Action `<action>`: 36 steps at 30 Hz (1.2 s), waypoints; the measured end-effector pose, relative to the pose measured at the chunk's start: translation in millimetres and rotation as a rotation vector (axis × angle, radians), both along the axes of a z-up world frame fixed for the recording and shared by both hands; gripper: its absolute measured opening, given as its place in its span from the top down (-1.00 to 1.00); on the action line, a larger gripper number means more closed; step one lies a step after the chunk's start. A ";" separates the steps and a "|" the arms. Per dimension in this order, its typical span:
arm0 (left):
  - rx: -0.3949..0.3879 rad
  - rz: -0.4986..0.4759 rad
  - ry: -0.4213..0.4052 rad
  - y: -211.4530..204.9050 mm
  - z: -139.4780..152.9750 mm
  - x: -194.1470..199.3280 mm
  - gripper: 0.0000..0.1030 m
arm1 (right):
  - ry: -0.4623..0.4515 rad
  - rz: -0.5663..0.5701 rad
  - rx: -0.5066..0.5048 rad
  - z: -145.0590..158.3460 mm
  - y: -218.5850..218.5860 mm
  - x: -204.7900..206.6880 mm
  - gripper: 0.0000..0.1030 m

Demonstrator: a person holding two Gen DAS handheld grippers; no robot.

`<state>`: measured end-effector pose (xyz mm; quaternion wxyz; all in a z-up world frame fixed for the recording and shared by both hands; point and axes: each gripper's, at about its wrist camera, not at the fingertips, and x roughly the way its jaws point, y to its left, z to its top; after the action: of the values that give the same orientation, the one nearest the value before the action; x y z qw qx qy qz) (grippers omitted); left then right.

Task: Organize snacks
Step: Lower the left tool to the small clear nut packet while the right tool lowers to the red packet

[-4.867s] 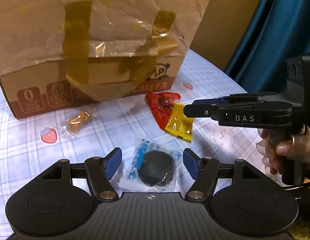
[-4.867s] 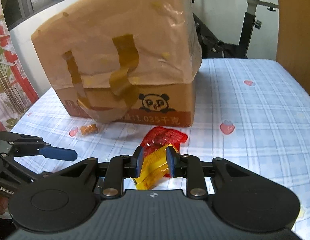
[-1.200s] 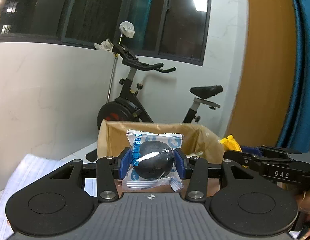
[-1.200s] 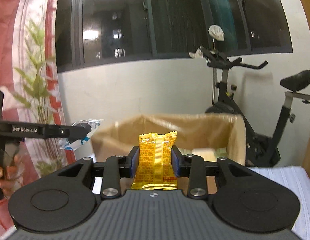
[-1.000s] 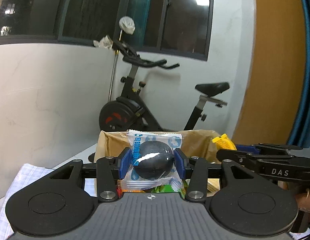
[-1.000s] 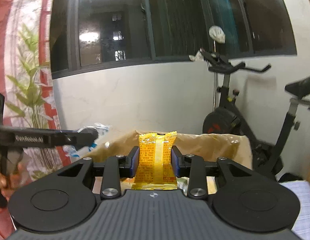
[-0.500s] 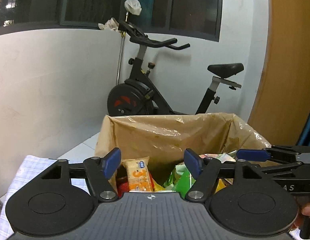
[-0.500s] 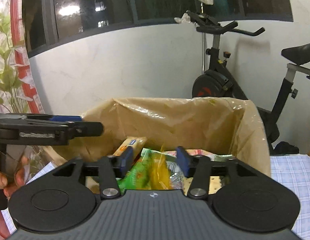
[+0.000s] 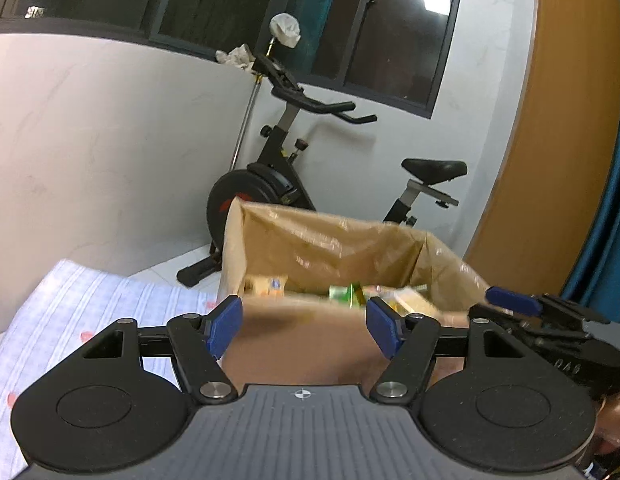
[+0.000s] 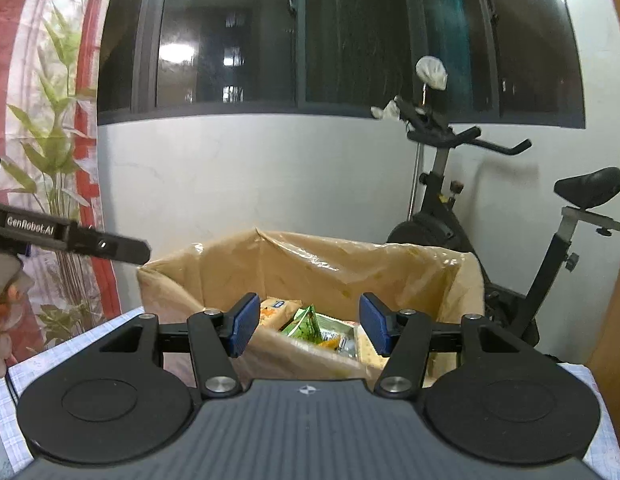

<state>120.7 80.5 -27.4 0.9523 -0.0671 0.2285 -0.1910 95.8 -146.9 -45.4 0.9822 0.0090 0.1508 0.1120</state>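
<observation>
Blue pads of the left hand-held gripper stand wide at the bottom of the left view, closing slightly with nothing between them. The right hand-held gripper is likewise parted and empty. Just beyond both, mid-frame, sits the lined cardboard box on the checked table, with snack packets heaped inside. This looks like the gap after a drop. The next move calls for turning back down to the table for whatever snacks remain. An exercise bike stands behind.
</observation>
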 end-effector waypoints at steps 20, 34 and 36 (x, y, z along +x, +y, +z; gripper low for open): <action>-0.001 0.070 0.209 -0.8 -81.9 -7.2 -0.35 | 0.260 -0.016 0.055 -94.4 -12.2 -38.4 -0.14; 0.008 0.088 0.282 1.9 -106.9 -4.5 -0.35 | 0.485 -0.035 -0.072 -161.2 16.6 10.7 -0.36; 0.011 0.091 0.289 -0.8 -110.3 -6.0 -0.35 | 0.487 -0.051 -0.093 -164.4 19.2 12.8 -0.36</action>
<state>114.7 79.6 -137.7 0.9174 -0.0989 0.3610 -0.1348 108.6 -127.7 -209.7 0.9187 -0.0059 0.3878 0.0746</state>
